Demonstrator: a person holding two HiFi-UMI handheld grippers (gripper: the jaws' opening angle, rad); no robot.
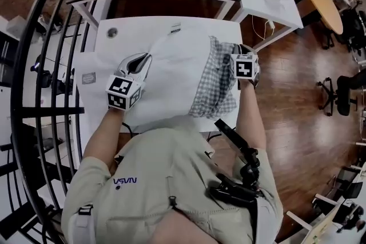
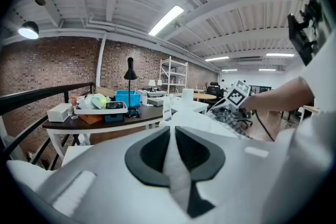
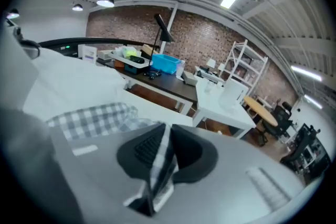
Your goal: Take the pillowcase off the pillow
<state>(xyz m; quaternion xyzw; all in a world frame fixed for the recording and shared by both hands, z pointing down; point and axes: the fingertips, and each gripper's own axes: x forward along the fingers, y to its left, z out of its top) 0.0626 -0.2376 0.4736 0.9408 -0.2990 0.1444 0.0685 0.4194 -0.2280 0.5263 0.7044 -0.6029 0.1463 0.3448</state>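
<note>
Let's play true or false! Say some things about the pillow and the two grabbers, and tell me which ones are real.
1. The right gripper is pinching the checked pillowcase. True.
2. The left gripper is open and holds nothing. False: it is shut on the pillow, with white cloth between its jaws.
3. The pillowcase is all the way off. False: it is bunched up over the end of the pillow nearest the right gripper.
4. The pillow lies on a white table. True.
5. The pillowcase is plain blue. False: it is grey and white checks.
</note>
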